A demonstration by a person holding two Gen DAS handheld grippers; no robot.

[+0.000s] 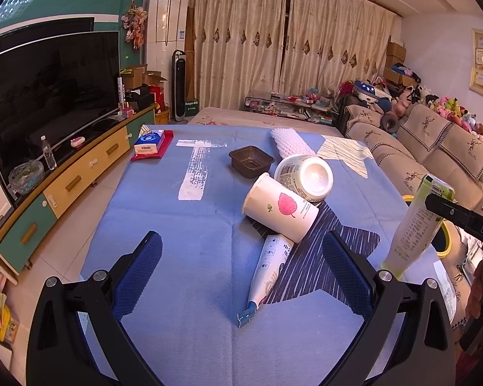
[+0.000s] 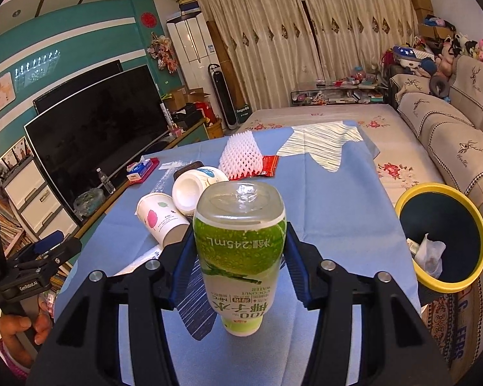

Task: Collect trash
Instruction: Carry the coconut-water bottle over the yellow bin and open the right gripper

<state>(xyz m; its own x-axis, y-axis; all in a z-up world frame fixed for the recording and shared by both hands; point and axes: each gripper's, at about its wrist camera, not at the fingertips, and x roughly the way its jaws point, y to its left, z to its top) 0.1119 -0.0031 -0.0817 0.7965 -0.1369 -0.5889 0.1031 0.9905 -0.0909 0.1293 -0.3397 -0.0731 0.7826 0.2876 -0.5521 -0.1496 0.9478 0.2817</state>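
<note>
My right gripper (image 2: 240,244) is shut on a green coconut water bottle (image 2: 238,257), held upside down above the blue tablecloth (image 2: 331,199). The bottle also shows in the left wrist view (image 1: 412,231), at the right. A yellow-rimmed bin (image 2: 442,238) with trash inside stands to the right of the table. My left gripper (image 1: 241,257) is open and empty over the cloth. Ahead of it lie a toothpaste tube (image 1: 269,273), a paper cup with a pink leaf (image 1: 280,207), a white tub (image 1: 304,177) and a brown plastic tray (image 1: 251,161).
White foam netting (image 2: 241,156) and a red wrapper (image 2: 269,165) lie at the table's far side. A tissue pack (image 1: 149,143) sits at the far left corner. A TV cabinet (image 1: 64,186) runs along the left, a sofa (image 1: 434,148) along the right.
</note>
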